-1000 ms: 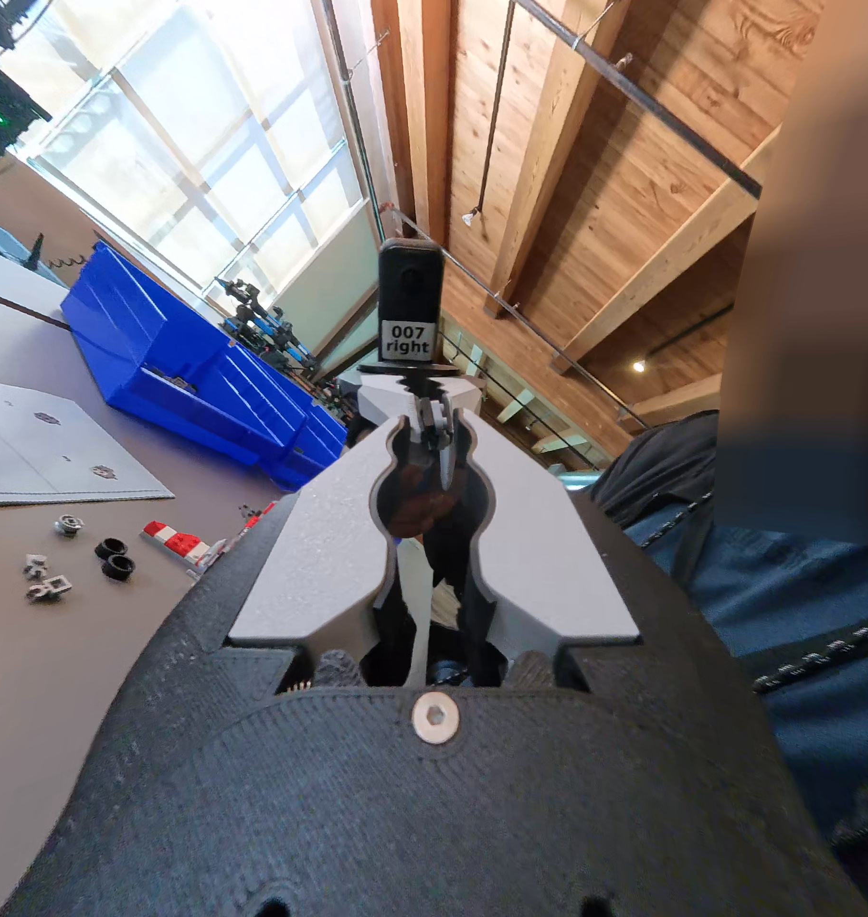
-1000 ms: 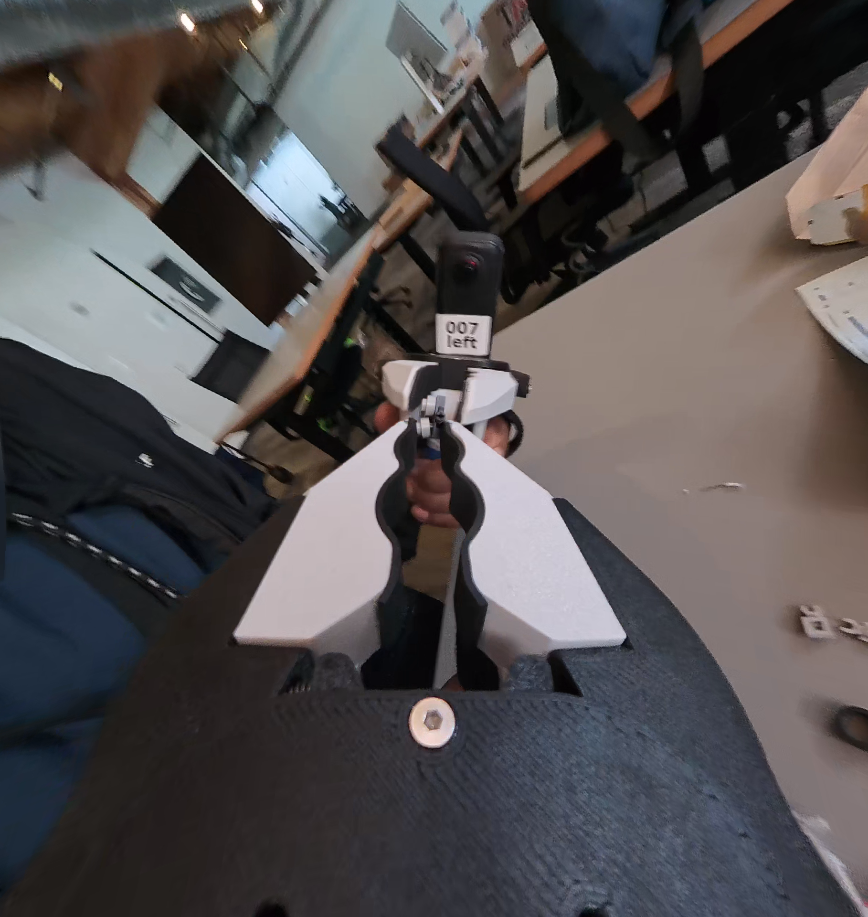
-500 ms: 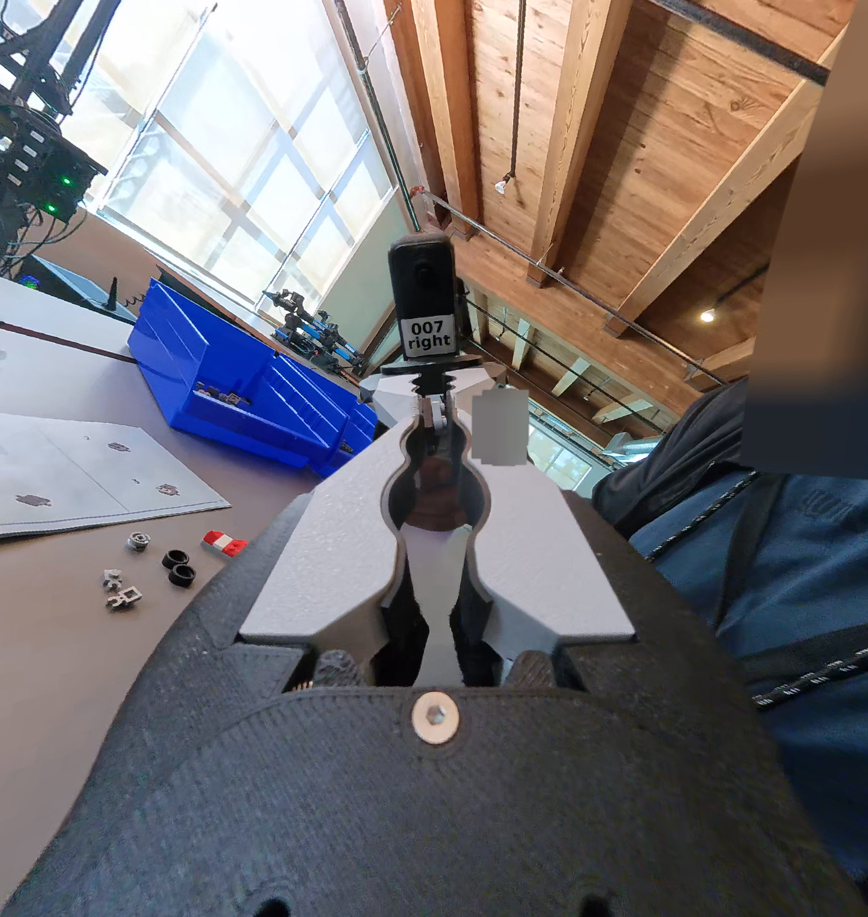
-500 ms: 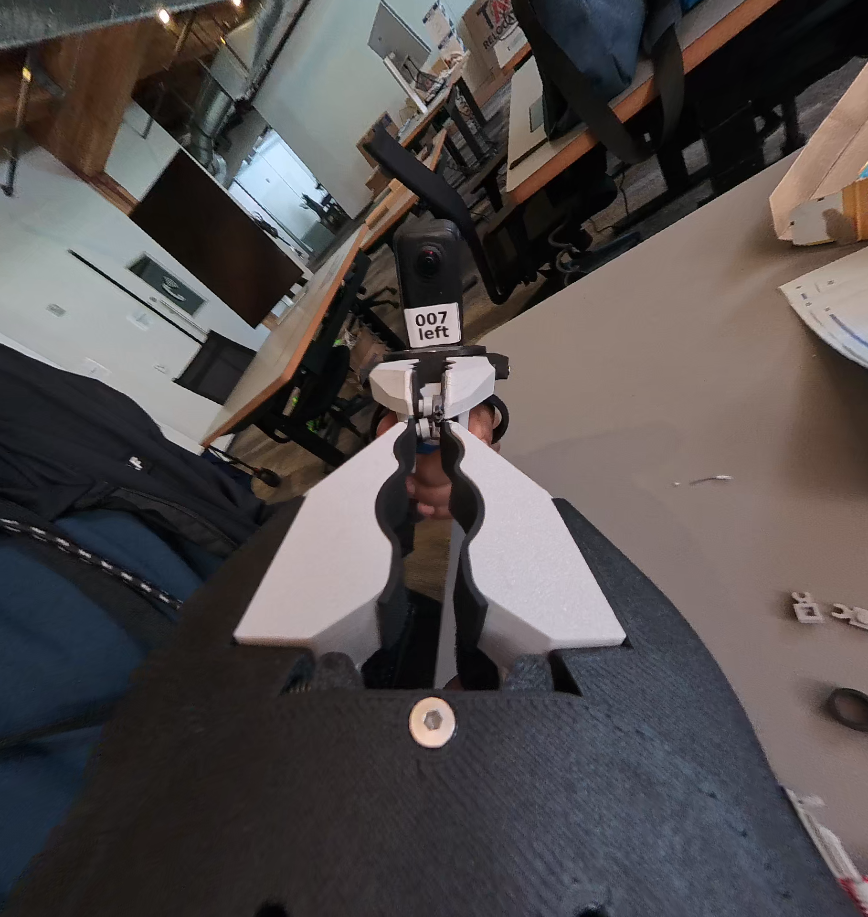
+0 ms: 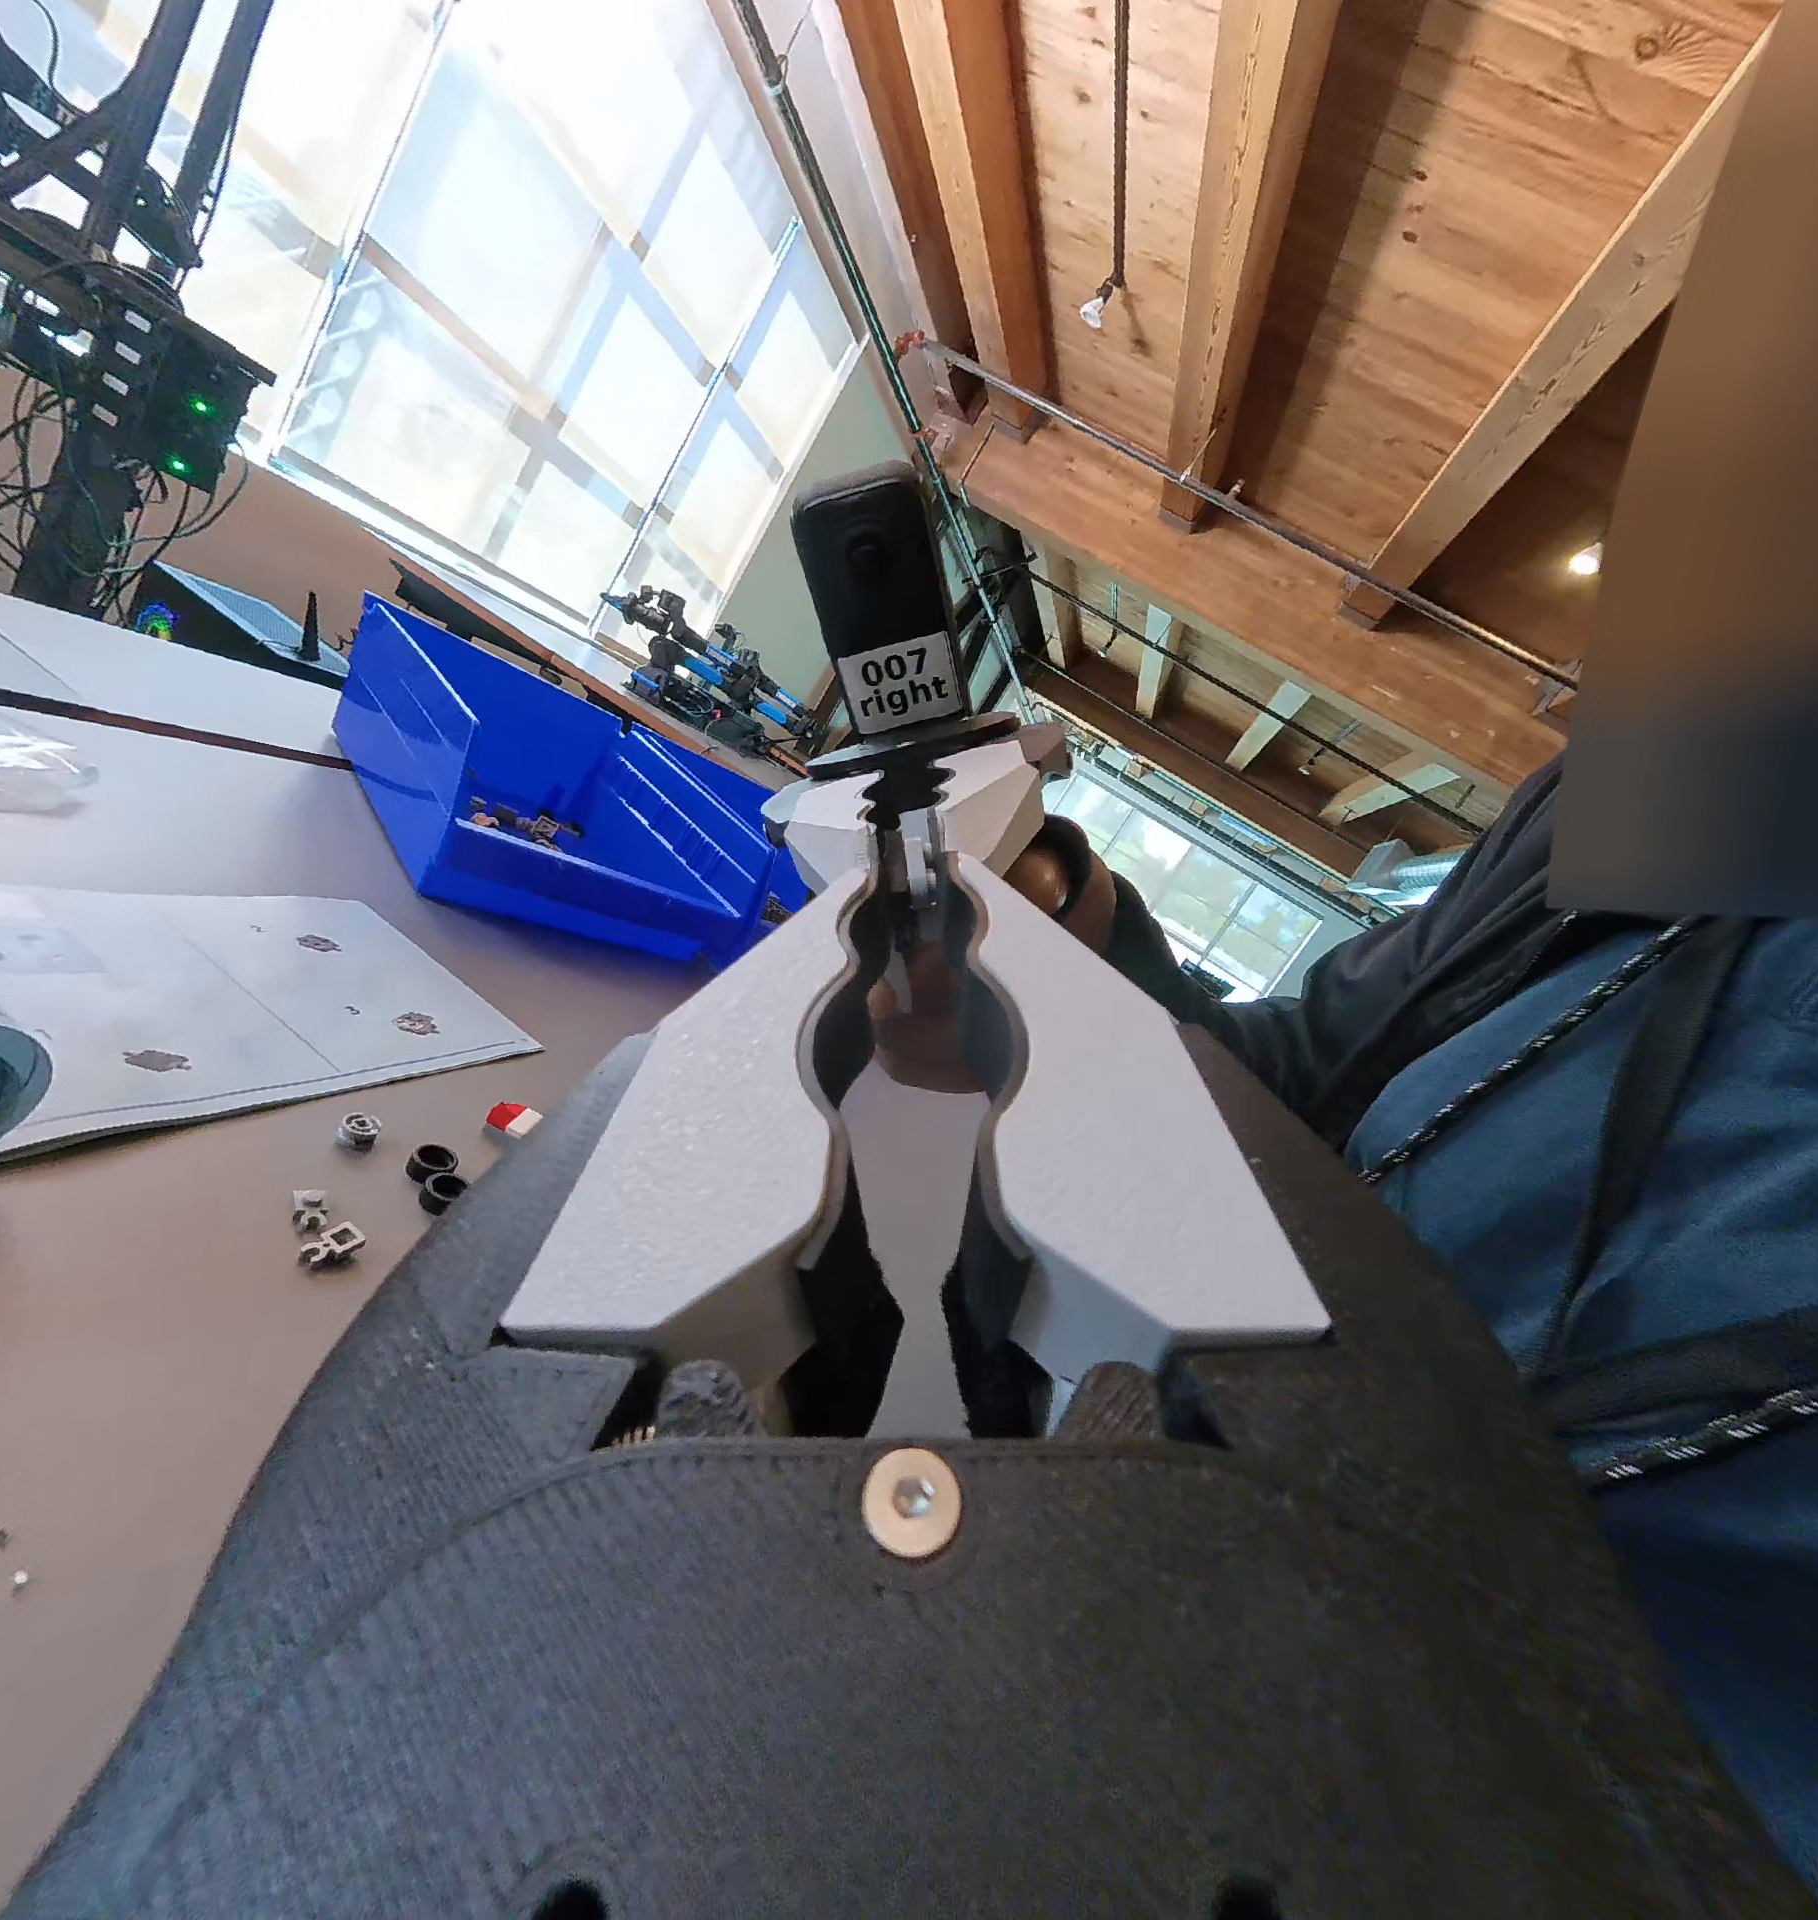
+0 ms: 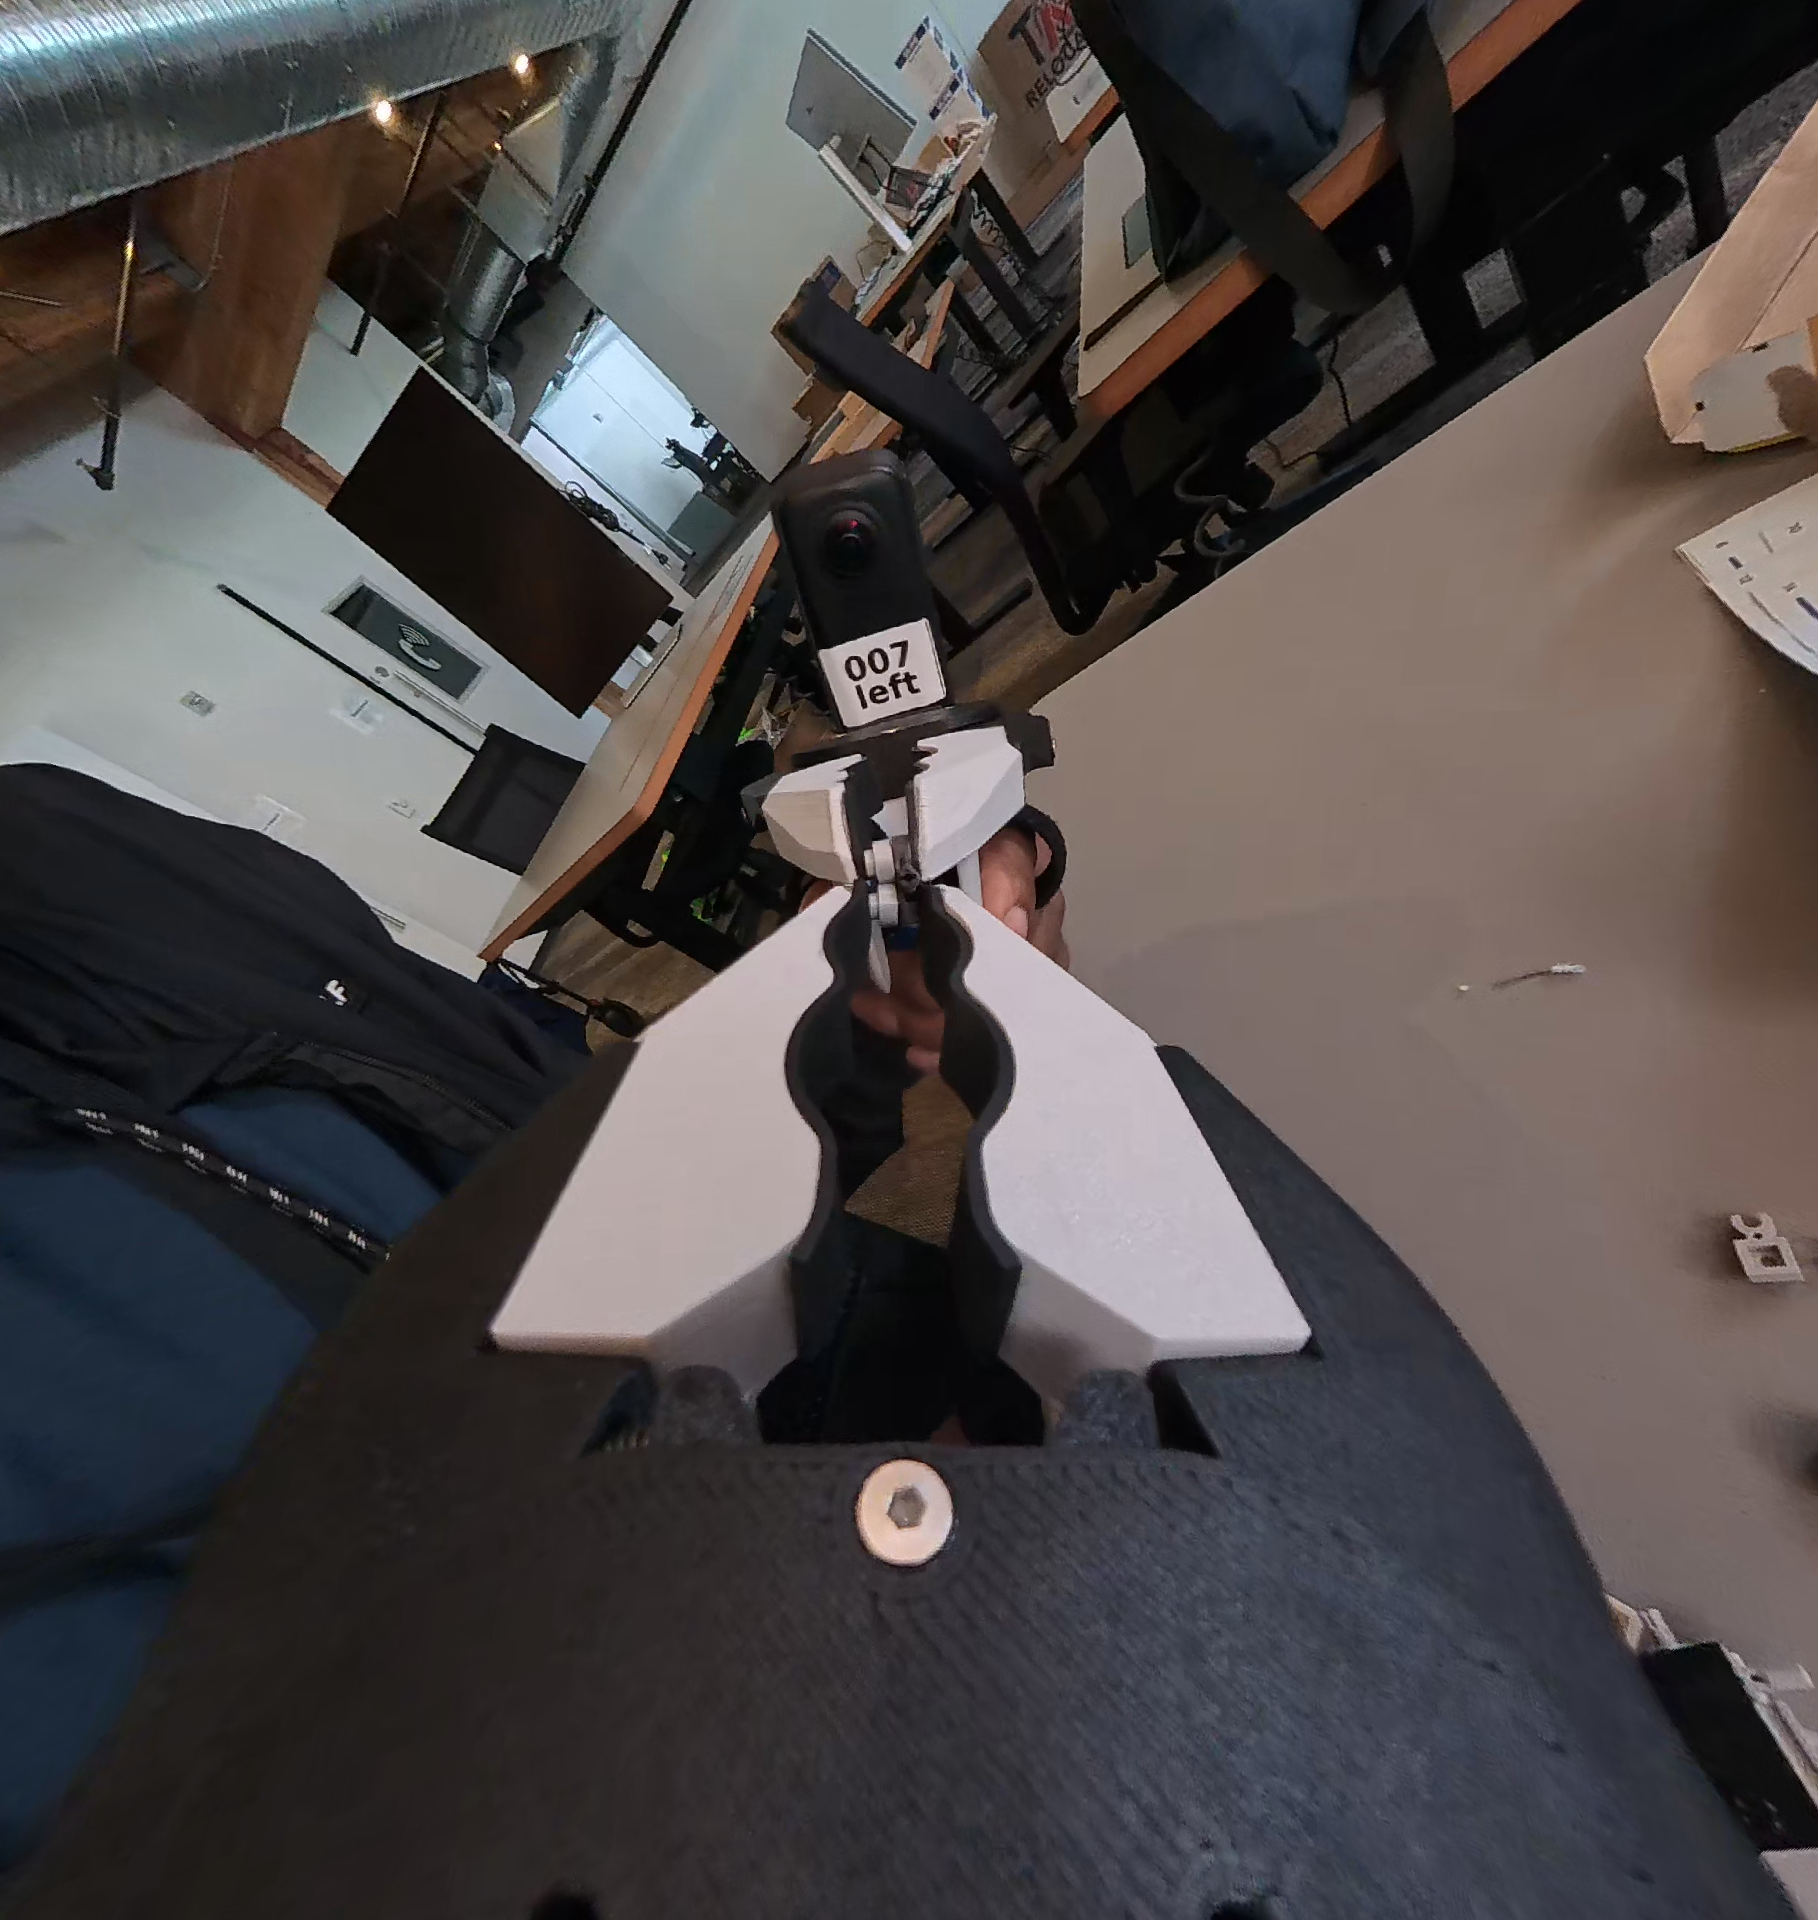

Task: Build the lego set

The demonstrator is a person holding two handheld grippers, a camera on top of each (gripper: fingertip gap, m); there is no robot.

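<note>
Both claws meet tip to tip above the grey table (image 5: 157, 1382): my left gripper (image 5: 910, 883) and right gripper (image 6: 894, 914) each pinch the small grey lego assembly (image 6: 889, 904) — a skewed push could pop it loose, dropping it among the loose grey pieces (image 5: 328, 1226).

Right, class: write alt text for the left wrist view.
Two grey-fingered grippers meet tip to tip, the left gripper and right gripper pinching small grey lego parts between them. Left, on the brown table, lie a blue plastic bin, a paper instruction sheet and loose pieces.
</note>
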